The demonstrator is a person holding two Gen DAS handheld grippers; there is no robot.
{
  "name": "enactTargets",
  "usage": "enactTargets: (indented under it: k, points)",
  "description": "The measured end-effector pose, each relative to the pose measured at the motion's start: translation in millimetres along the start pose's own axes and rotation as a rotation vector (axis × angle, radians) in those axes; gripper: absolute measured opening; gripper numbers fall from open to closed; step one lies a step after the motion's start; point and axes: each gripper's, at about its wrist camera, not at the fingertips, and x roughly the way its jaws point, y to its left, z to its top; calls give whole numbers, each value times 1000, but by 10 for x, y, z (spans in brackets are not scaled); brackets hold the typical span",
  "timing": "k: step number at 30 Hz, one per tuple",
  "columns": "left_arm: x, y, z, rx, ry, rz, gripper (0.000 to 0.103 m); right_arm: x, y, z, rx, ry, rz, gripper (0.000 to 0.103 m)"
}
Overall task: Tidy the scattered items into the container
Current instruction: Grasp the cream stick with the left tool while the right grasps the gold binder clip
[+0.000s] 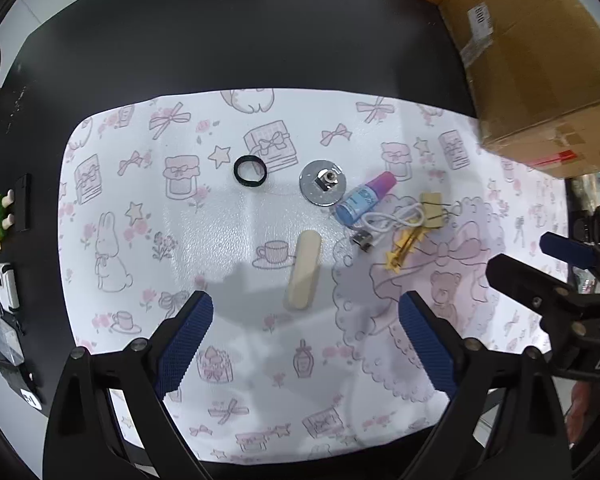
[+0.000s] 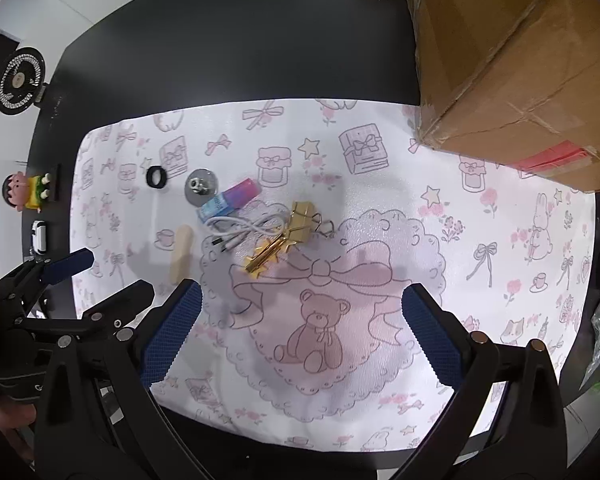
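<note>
Directly ahead of left hand-held gripper (image 1: 306,344), fingers spread, empty: beige stick (image 1: 304,270) at frame centre on patterned mat (image 1: 140,240), long axis pointing away. Right hand-held gripper (image 2: 300,330) also spread, empty; stick left of it. Cardboard box (image 1: 540,72) upper right.

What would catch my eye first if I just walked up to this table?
Probably the white mat printed with pink bears and bows, covering the dark table. Near its middle lies a small jumble: a gold binder clip, a white cable and a pink-and-blue tube. A big cardboard box looms at the far right.
</note>
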Motion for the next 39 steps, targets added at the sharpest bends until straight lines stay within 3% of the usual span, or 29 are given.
enactTargets:
  k: [9, 14, 19, 22, 28, 30, 33, 35, 36, 37, 38, 39]
  points:
    - [401, -37, 96, 13, 72, 24, 93, 453, -127, 125, 50, 43, 42, 95]
    - [545, -58, 115, 4, 109, 40, 78, 599, -177, 160, 65, 67, 63, 90]
    - [625, -40, 116, -5, 125, 51, 77, 648, -233, 210, 71, 60, 80, 88]
    - [665, -31, 114, -4, 130, 58, 70, 680, -255, 240, 75, 56, 93, 85]
    - [673, -41, 96, 0, 130, 89, 66, 744, -234, 293, 55, 53, 103, 82]
    - [668, -34, 83, 0, 130, 116, 56, 736, -218, 312, 47, 47, 96, 75]
    - [657, -11, 60, 1, 129, 150, 45, 718, -204, 337, 33, 44, 70, 58]
    - [646, 23, 47, -12, 125, 153, 42, 714, -202, 348, 27, 50, 68, 36]
    - [639, 37, 40, -18, 124, 154, 37, 717, -204, 350, 27, 54, 78, 33]
    - [629, 55, 34, -22, 121, 154, 33, 719, -206, 352, 28, 57, 86, 33]
    - [622, 72, 28, -25, 120, 151, 19, 718, -206, 352, 31, 57, 95, 28]
    - [618, 88, 21, -27, 122, 145, 16, 711, -204, 354, 33, 56, 116, 19]
